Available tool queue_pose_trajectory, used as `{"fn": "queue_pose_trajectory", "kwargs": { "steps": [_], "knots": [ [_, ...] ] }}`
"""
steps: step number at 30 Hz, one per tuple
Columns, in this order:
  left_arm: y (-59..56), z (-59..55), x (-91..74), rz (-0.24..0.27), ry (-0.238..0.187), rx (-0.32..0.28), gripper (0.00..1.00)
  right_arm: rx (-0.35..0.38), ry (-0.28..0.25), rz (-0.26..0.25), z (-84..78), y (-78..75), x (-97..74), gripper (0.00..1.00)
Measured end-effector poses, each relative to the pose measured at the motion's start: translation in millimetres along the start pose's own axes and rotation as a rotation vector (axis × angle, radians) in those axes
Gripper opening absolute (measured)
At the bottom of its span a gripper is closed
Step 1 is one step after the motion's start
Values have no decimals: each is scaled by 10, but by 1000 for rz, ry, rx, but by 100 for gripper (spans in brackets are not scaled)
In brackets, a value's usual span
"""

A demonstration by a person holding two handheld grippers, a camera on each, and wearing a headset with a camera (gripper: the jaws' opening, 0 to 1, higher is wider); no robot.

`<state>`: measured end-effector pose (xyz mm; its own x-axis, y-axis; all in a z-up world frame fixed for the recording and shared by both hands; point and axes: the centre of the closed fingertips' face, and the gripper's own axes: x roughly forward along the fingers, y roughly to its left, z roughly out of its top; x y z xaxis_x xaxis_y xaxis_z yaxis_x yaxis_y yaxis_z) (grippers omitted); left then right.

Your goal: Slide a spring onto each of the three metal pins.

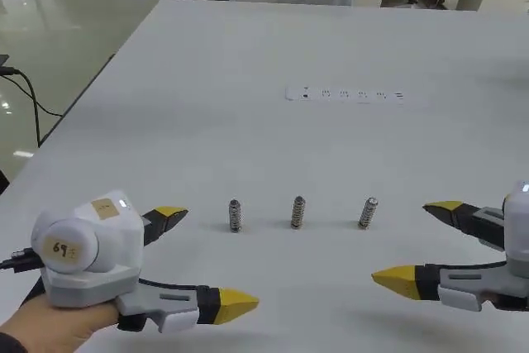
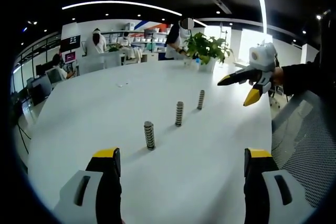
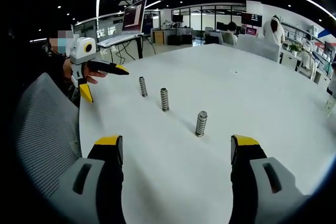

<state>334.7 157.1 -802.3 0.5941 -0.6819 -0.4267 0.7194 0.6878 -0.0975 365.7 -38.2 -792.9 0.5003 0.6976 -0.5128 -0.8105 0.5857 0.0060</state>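
Observation:
Three metal pins stand in a row on the white table, each with a coiled spring around it: the left spring [image 1: 235, 215], the middle spring [image 1: 297, 212] and the right spring [image 1: 368, 213]. The same row appears in the left gripper view, nearest spring [image 2: 149, 135] first, and in the right gripper view, nearest spring [image 3: 200, 124] first. My left gripper [image 1: 207, 258] is at the lower left, held in a hand, open, with nothing between its jaws. On the right, my right gripper [image 1: 410, 241] is open and holds nothing as well. Both sit apart from the springs.
A thin clear strip with small marks [image 1: 345, 94] lies farther back on the table [image 1: 248, 121]. The table's left edge drops to the floor, where a black cable [image 1: 29, 93] runs. A mesh chair [image 3: 42, 129] stands beside the table, and people stand in the background.

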Motion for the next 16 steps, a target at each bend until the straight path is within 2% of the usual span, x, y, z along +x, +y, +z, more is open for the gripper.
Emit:
{"fn": "queue_pose_trajectory", "kwargs": {
  "steps": [16],
  "knots": [
    [17,21,9,-1,-1,5,97,-2,-7,-2,25,6,-4,86]
  ]
}}
